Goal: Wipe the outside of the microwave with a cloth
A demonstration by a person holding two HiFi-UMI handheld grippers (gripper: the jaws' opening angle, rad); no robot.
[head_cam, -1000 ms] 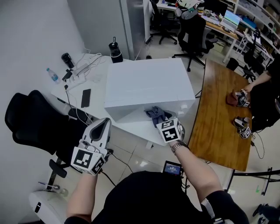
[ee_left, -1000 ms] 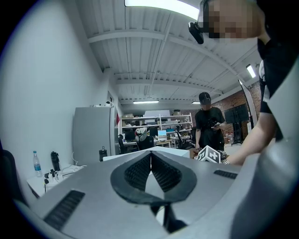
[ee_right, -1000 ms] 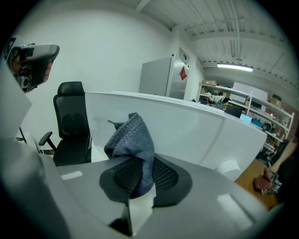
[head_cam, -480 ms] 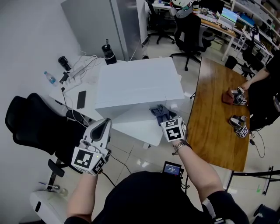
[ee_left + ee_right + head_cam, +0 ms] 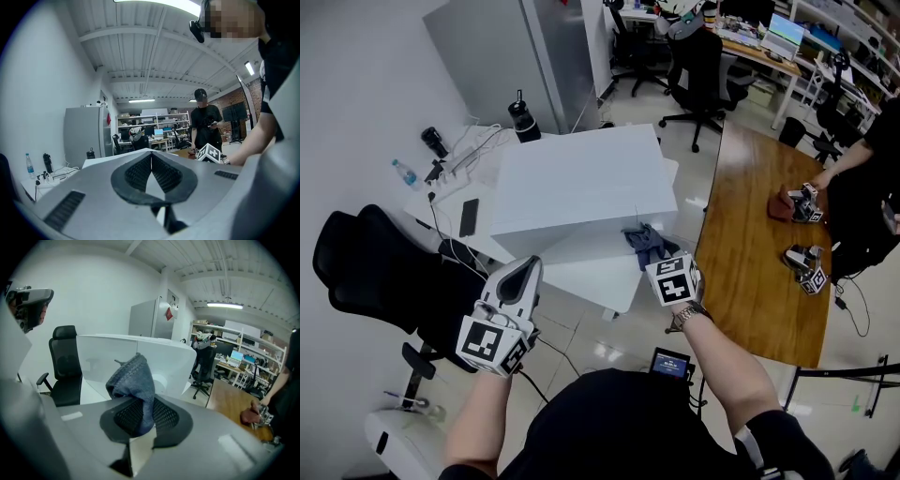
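The microwave (image 5: 572,183) is a white box on a white table (image 5: 581,272); in the right gripper view the microwave (image 5: 154,357) fills the middle ground. My right gripper (image 5: 658,257) is shut on a blue-grey cloth (image 5: 645,243), which hangs near the microwave's front right corner. From the right gripper view the cloth (image 5: 133,378) bunches up out of the closed jaws of the right gripper (image 5: 140,414). My left gripper (image 5: 523,270) hovers off the table's front left edge. In its own view the left gripper (image 5: 151,159) is shut with nothing between the pads.
A black office chair (image 5: 370,272) stands at the left. A wooden table (image 5: 769,234) at the right carries two other grippers and a reddish cloth (image 5: 783,204), with a person beside it. A phone (image 5: 469,217), bottle and cables lie behind the microwave. A grey cabinet (image 5: 502,42) stands at the back.
Both grippers have shifted right along the microwave's front. The cloth, held throughout, now hangs nearer the front right corner. The left gripper stays shut and empty.
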